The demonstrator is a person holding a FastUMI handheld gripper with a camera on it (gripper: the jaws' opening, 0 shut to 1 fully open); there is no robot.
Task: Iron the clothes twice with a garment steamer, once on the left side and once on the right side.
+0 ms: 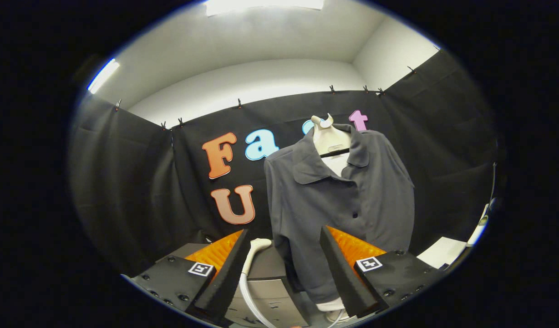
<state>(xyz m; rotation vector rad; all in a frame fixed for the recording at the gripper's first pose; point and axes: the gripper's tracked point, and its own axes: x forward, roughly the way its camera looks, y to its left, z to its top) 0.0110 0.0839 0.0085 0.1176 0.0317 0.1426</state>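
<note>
The claw [284, 255] stands wide open with nothing between its two fingers [225, 273], which reach forward from the black blocks that each carry a small square marker. Beyond the fingers, a dark grey button-front shirt with a collar [348, 200] hangs upright on a cream-coloured mannequin-style hanger form [328, 136], in front of the black cloth wall [138, 182] of the booth. The shirt sits ahead of the right finger rather than centred between the two, and its lower hem drops down behind that finger's tip. A white undergarment shows at the open collar and again below the hem. In the gap between the fingers, close to the left one, the white curved head of a garment steamer [257, 248] rises from a white hose [247, 296] that bends down toward the bottom of the view. The steamer head is just beside the shirt's lower left edge; whether it touches the cloth cannot be told. Behind the steamer sits a grey box-like desk surface [270, 291]. Neither finger touches the steamer or the shirt.
</note>
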